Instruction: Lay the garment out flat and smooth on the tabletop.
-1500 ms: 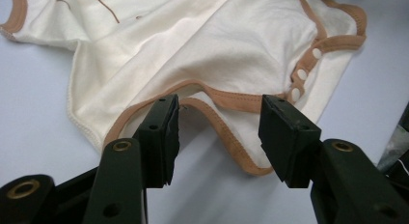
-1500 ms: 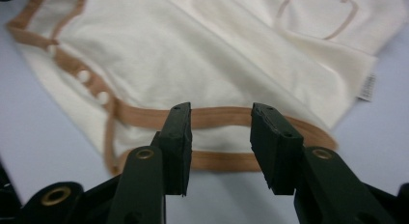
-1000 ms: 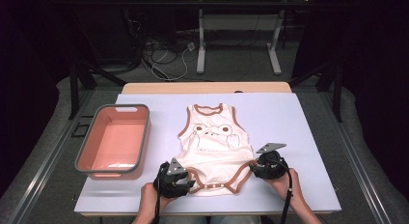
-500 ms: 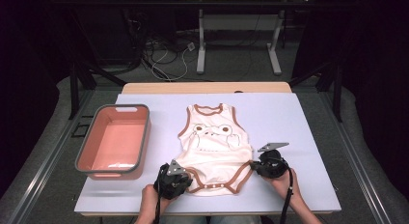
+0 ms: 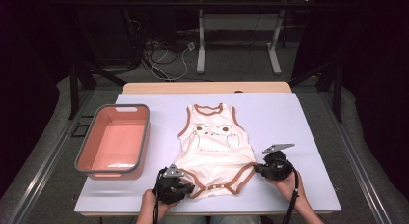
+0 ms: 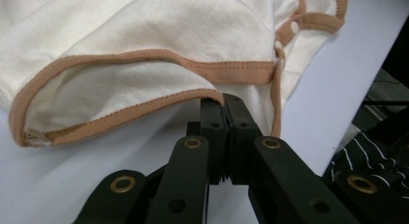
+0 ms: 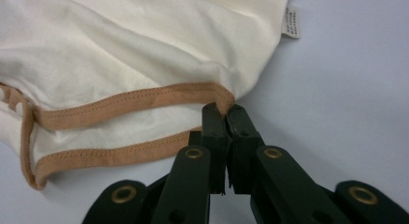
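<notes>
A pale lavender-white rectangular surface stands in a dark room, with grey floor, loose cables and the white legs of another table beyond its far edge. A cream sleeveless baby bodysuit with tan binding and a frog print lies flat near the middle, neckline towards the far edge, crotch end towards the person. A salmon-pink rectangular plastic tub with a grey rim sits well apart at the left, close to that edge. The right side and far strip of the surface are bare, and both hands work close to the near edge. The left hand-held gripper has just been closing and is clamped on the tan leg binding at the bodysuit's near-left corner; the right hand-held gripper has likewise just been closing and pinches the binding at the near-right corner. The left gripper view shows the trim caught between the black jaws; the right gripper view shows a small white care label at the side seam.
</notes>
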A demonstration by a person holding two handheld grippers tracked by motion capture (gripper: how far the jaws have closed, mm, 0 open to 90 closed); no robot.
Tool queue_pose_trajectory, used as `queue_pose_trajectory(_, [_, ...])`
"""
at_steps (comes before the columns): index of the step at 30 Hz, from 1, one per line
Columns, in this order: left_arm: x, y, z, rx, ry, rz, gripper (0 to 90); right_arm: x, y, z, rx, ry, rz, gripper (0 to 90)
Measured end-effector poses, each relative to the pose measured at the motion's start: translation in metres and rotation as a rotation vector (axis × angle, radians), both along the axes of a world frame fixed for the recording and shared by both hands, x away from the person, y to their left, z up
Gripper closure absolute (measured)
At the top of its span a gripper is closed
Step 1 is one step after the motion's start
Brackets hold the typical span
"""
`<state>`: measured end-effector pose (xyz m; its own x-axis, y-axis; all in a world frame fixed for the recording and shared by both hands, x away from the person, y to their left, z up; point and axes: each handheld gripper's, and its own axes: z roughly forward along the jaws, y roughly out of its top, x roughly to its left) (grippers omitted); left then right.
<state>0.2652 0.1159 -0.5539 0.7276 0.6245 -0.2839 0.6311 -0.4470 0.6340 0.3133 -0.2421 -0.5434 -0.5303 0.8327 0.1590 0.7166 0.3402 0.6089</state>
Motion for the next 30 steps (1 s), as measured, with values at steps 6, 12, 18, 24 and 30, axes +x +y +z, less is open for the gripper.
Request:
queue_pose_trajectory(6, [-0.004,0.004,0.0,-0.021,0.017,0.001,88.3,-0.001,-0.006,0.001,-0.004,-0.001,-0.017,87.8])
queue_pose_trajectory(12, [-0.003,0.005,0.001,0.035,-0.026,0.016,85.0,0.0,-0.006,-0.001,-0.036,-0.047,-0.014,79.1])
queue_pose_trajectory(18, [-0.008,0.004,0.013,0.067,-0.131,0.023,66.0,-0.008,0.004,0.01,-0.049,-0.107,0.051,63.5])
queue_pose_trajectory(24, [-0.015,-0.004,0.023,0.07,-0.218,0.005,54.1,-0.02,0.02,0.02,-0.04,-0.148,0.112,55.7])
queue_pose_trajectory(30, [-0.02,-0.015,0.023,0.069,-0.235,-0.062,53.1,-0.03,0.032,0.027,-0.045,-0.189,0.138,52.1])
